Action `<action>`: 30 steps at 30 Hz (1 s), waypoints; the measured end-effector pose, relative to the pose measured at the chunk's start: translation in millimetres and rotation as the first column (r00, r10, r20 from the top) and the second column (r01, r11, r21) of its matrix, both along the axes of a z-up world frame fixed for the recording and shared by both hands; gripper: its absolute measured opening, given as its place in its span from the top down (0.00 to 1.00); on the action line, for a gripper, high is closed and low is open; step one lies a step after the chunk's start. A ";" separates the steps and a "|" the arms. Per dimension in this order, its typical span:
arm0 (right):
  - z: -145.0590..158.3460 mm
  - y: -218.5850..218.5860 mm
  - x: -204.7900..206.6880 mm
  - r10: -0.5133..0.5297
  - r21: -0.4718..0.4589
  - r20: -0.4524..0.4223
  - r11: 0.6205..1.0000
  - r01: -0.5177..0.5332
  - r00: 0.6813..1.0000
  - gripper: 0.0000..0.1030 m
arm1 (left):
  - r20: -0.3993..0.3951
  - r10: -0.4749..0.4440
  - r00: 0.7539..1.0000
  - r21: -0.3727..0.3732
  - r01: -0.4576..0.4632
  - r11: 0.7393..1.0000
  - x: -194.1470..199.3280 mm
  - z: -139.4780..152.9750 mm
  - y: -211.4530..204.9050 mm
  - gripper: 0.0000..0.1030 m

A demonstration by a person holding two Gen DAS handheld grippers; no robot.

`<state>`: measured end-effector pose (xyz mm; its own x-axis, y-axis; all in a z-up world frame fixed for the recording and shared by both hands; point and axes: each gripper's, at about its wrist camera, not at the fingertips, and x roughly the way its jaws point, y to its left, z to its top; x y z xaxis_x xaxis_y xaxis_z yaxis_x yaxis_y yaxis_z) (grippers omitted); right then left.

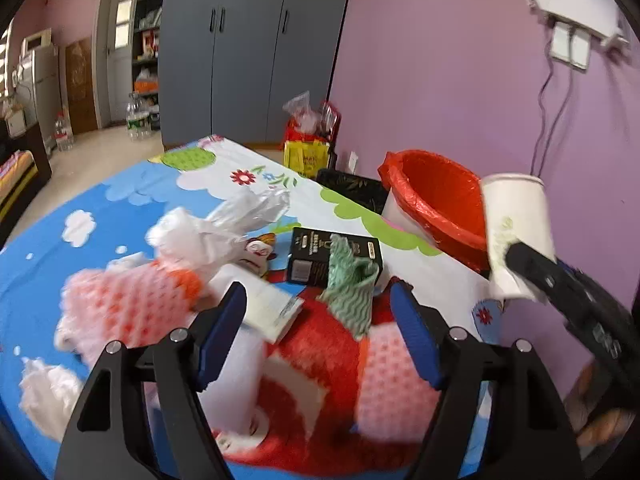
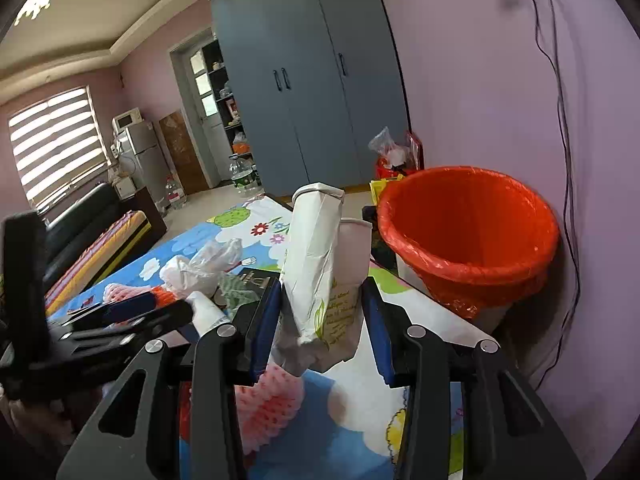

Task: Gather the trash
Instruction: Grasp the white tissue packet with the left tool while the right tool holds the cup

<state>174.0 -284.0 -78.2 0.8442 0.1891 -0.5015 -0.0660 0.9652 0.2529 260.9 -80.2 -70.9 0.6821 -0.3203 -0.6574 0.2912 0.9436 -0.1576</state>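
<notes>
My right gripper [image 2: 320, 320] is shut on a crushed white paper cup [image 2: 320, 272], held upright above the table, just left of the bin with the red liner [image 2: 468, 232]. In the left wrist view the same cup [image 1: 516, 232] hangs beside the bin's [image 1: 436, 200] rim. My left gripper [image 1: 320, 320] is open above a heap of trash on the cartoon tablecloth [image 1: 92, 196]: a green cloth [image 1: 352, 284], a black box [image 1: 320, 256], a white carton [image 1: 268, 304], pink foam nets [image 1: 124, 308] and a clear plastic bag [image 1: 224, 224]. Its pads touch nothing.
The bin stands off the table's right edge against the purple wall [image 1: 440, 60], with cables [image 2: 564, 120] hanging beside it. A white tissue [image 1: 48, 388] lies at the near left. Bags [image 1: 308, 140] and a grey wardrobe [image 1: 248, 40] stand beyond the table.
</notes>
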 end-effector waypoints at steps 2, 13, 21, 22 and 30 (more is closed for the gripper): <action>-2.7 -5.7 1.6 -0.002 0.007 -0.001 1.000 0.002 1.000 0.61 | -0.031 0.011 0.999 0.002 -0.011 1.000 12.7 -4.9 -4.4 0.36; -16.8 -25.4 3.7 -0.013 0.064 -0.006 0.998 0.013 1.000 0.61 | -0.140 0.070 0.988 -0.001 -0.071 0.997 33.7 -24.6 -7.6 0.51; -17.0 -31.2 -0.3 -0.026 0.086 0.009 0.996 0.025 1.000 0.61 | -0.088 0.177 0.980 0.160 -0.162 0.974 23.6 -24.6 14.1 0.51; -17.8 -30.9 -1.0 -0.025 0.086 0.008 0.996 0.024 1.000 0.61 | -0.102 0.175 0.979 0.148 -0.159 0.976 27.0 -23.9 13.9 0.51; -15.0 -34.5 -5.5 -0.029 0.086 0.018 0.996 0.027 0.999 0.61 | -0.190 0.287 0.939 0.220 -0.244 0.945 64.7 -49.2 -2.4 0.42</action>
<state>168.5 -318.4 -93.2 0.8592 0.2070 -0.4679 -0.0451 0.9416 0.3336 325.6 -82.5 -120.1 0.5591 -0.0015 -0.8291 0.0051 1.0000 0.0016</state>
